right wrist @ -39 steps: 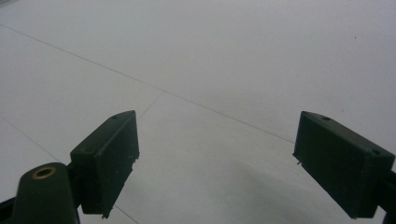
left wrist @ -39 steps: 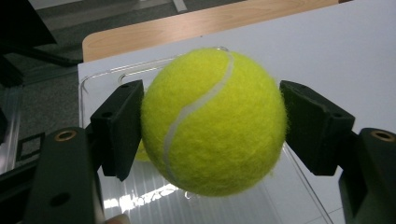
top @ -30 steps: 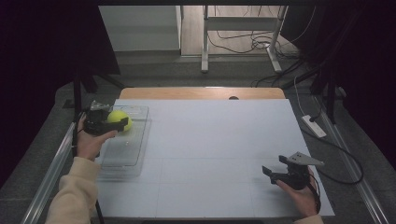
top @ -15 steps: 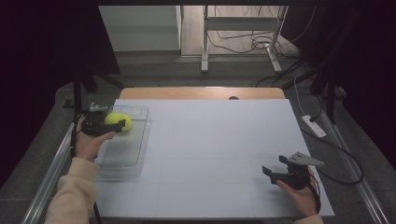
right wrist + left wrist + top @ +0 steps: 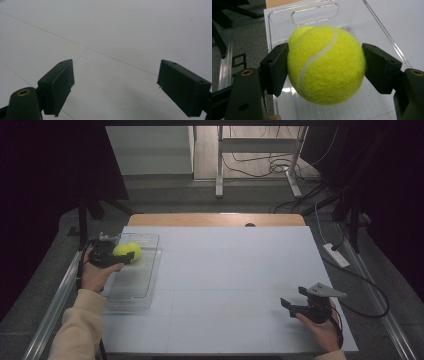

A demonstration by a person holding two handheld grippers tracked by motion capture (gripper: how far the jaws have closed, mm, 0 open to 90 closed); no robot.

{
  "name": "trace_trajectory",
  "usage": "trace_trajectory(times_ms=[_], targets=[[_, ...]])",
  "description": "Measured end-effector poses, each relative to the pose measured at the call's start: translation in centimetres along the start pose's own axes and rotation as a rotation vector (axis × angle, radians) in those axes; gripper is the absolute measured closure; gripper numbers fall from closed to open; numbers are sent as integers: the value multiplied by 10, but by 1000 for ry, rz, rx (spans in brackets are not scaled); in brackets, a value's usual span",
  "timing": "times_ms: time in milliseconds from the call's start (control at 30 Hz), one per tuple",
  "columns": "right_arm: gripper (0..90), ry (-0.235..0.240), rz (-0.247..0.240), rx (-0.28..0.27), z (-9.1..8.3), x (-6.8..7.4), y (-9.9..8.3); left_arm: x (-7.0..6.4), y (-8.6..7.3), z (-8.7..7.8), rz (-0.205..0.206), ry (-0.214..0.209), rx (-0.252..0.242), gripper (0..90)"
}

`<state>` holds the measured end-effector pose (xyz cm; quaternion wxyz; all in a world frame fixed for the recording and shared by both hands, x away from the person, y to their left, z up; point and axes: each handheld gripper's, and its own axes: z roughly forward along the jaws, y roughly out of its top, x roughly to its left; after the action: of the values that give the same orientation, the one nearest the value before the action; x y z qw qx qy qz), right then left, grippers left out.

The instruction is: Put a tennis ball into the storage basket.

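Above the far end of the clear tray [image 5: 131, 285], a tennis ball [image 5: 127, 250] sits pinched between the jaws of the left gripper [image 5: 121, 256]. Its grip looks to fall at the ball's widest part; should the jaws slacken early, the ball could bounce off the tray floor and out onto the white table [image 5: 225, 270]. Well apart, the right gripper [image 5: 292, 305] hovers with jaws spread, empty.

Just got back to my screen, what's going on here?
A person's left gripper is shut on a fuzzy yellow tennis ball, holding it above a clear plastic tray at the left edge of the white table. The right gripper is open with nothing in it, low over the table's near right.
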<state>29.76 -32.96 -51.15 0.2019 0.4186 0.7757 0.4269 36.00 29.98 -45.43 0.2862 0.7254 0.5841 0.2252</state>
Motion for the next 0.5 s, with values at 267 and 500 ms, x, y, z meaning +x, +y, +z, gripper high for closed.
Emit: trace_trajectory(times_ms=[267,500], targets=[[140,0,0,1,0,0,0,0,-2,6,4,1,43,269],[140,1,0,5,1,0,0,1,-5,12,18,17,95,269]])
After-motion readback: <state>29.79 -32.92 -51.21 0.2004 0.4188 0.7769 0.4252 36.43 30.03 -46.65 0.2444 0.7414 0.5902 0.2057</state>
